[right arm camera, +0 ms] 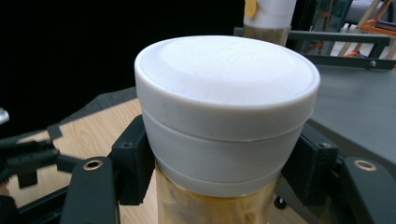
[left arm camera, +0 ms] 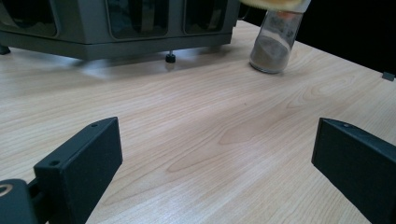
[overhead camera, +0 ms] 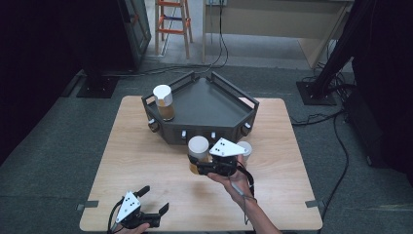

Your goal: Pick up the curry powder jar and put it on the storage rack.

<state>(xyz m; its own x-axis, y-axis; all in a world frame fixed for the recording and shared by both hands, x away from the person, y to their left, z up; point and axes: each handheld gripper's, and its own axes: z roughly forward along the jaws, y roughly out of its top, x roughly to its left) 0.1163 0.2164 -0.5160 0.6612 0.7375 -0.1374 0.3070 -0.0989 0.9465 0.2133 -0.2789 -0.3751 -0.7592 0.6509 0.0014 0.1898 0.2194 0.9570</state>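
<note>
Jar in hand (overhead camera: 197, 155): white screw cap, amber-yellow stuff under it, sitting near the middle of the table just in front of the tray's near wall. Up close in the right gripper view (right arm camera: 227, 116), cap looks plain, no print or logo readable on it.
Right gripper (overhead camera: 210, 167): clamped on that jar, one black jaw on each side just below the cap, glass pinched tight between them. Grey three-cornered plate on top, person's hand behind it coming in from the near edge.
Left gripper (overhead camera: 155, 200): parked at the near left corner of the table, jaws spread wide, nothing between them. Same story in the left gripper view (left arm camera: 215, 154), bare wood between the two black jaws.
Second jar (overhead camera: 245, 150): just right of the held one, mostly tucked behind the right gripper. Clear glass with brownish-grey powder in the bottom in the left gripper view (left arm camera: 273, 44). No label to read there.
Third jar (overhead camera: 163, 102): white cap, brown contents, standing upright inside the tray at its far left corner.
Tray (overhead camera: 214, 105): dark grey, wedge-shaped with low rails, on the far half of the table, small feet underneath.
Table (overhead camera: 146, 161): light wood grain.
Writing: nothing legible anywhere, no brands, no stickers with text.
</note>
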